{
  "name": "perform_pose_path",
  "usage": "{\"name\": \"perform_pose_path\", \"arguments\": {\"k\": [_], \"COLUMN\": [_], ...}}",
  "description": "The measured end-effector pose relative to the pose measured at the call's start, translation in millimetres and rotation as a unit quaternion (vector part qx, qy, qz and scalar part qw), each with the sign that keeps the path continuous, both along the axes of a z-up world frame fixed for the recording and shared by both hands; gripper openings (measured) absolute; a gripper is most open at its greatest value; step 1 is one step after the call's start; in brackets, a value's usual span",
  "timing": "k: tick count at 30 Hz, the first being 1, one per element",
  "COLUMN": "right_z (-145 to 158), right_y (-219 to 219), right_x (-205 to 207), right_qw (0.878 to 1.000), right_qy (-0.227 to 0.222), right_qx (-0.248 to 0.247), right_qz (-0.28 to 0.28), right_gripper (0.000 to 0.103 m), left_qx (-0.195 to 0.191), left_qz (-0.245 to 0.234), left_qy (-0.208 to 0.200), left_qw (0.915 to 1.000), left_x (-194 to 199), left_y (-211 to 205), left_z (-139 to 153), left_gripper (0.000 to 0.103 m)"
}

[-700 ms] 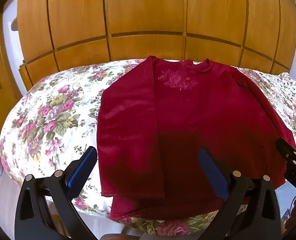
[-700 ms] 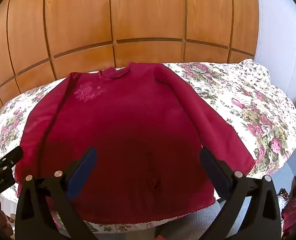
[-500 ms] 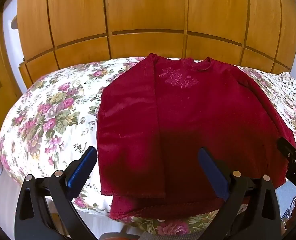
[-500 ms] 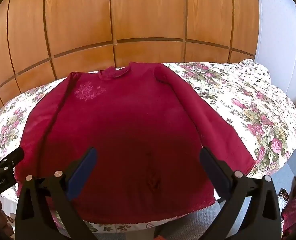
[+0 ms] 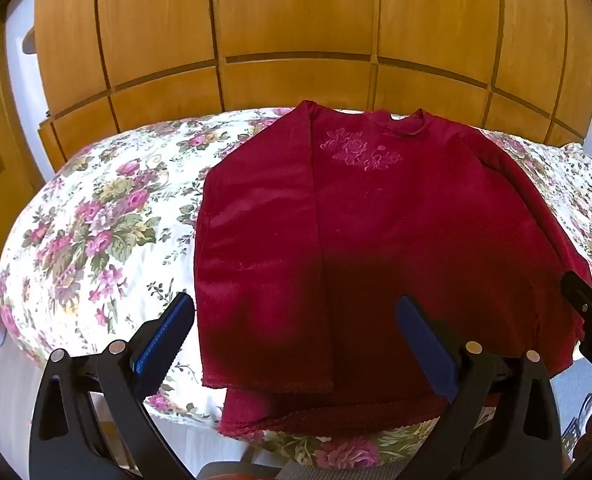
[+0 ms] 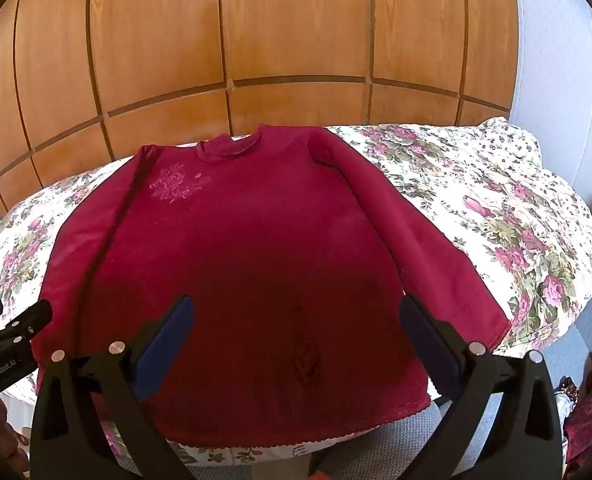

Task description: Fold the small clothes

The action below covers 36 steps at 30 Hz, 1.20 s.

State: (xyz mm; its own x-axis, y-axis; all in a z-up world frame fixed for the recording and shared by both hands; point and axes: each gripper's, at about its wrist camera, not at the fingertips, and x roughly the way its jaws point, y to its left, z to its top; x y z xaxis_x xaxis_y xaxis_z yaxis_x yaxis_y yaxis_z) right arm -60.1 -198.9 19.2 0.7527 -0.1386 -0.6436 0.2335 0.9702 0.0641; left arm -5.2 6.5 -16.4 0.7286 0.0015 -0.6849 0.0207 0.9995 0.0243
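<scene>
top [image 5: 396, 240]: dark red, rose embroidery | bedspread [image 5: 95, 240]: white, pink floral

A bed [image 5: 95, 240] with a white cover printed with pink roses and green leaves carried the clothing. A dark red long-sleeved top [image 5: 396, 240] lay flat on it, neck toward the wooden panels [image 5: 296, 20] behind the bed and hem at the near edge. One sleeve was folded in over the body, and the other sleeve [image 6: 416, 248] lay straight along the side, resting on the floral cover [image 6: 516, 220].
</scene>
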Motion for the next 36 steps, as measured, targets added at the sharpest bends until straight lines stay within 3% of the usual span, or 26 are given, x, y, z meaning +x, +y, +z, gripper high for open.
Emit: {"name": "perform_pose_path", "arguments": {"k": [36], "right_z": [-5.0], "right_y": [-0.1], "right_x": [1.0], "right_qw": [1.000], "right_qy": [0.005], "right_qx": [0.007], "right_qz": [0.007], "right_gripper": [0.101], "left_qx": [0.000], "left_qz": [0.001], "left_qy": [0.009], "left_qw": [1.0000], "left_x": [3.0], "left_y": [1.0], "left_z": [0.6], "left_gripper": [0.100]}}
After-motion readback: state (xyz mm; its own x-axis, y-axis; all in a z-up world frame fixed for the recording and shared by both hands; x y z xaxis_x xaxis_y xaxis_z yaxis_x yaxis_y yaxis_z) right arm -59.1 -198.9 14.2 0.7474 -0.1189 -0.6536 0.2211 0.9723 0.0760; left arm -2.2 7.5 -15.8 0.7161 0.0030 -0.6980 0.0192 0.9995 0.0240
